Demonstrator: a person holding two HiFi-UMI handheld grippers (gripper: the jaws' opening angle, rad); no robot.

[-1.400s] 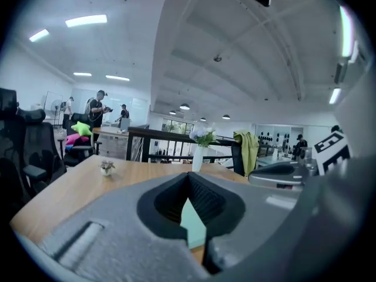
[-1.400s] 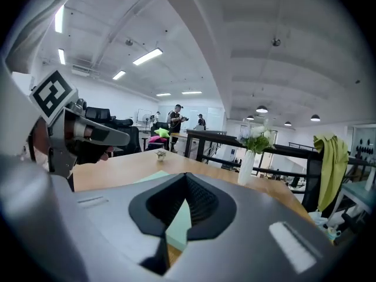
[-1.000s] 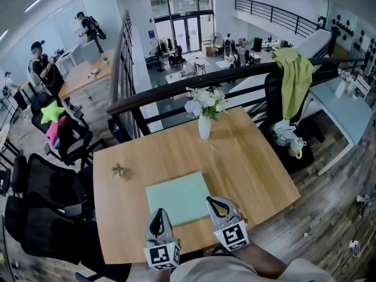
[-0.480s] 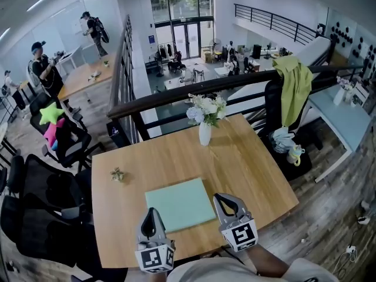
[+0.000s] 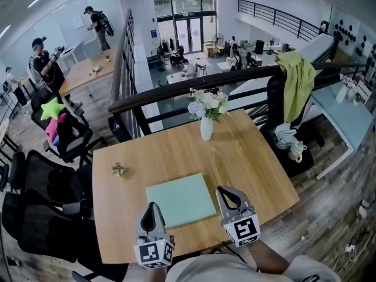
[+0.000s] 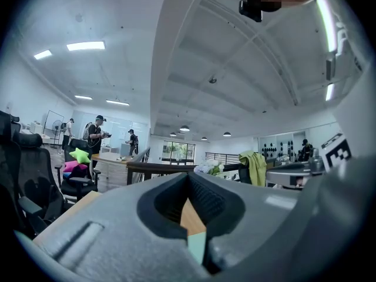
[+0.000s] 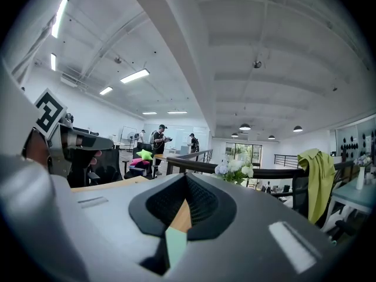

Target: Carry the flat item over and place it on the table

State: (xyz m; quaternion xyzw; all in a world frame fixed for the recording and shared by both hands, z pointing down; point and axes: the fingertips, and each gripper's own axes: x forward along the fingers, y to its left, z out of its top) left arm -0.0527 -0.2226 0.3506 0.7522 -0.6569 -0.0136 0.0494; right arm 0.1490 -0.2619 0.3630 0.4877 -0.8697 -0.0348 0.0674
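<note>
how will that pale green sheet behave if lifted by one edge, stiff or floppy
The green sheet lies flat with straight edges and crisp corners, so probably fairly stiff, though it might sag held by one edge. It looks thin, so likely light. Flush on the smooth wooden table, it would probably slide when pushed.

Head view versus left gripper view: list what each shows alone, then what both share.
Head view alone: the green sheet in full outline, flat on the table, and a small trinket left of it. Left gripper view alone: the ceiling lights, and the left gripper seen close, jaws shut. Both: the flower vase, the yellow-green cloth, the star cushion and some of the sheet.
</note>
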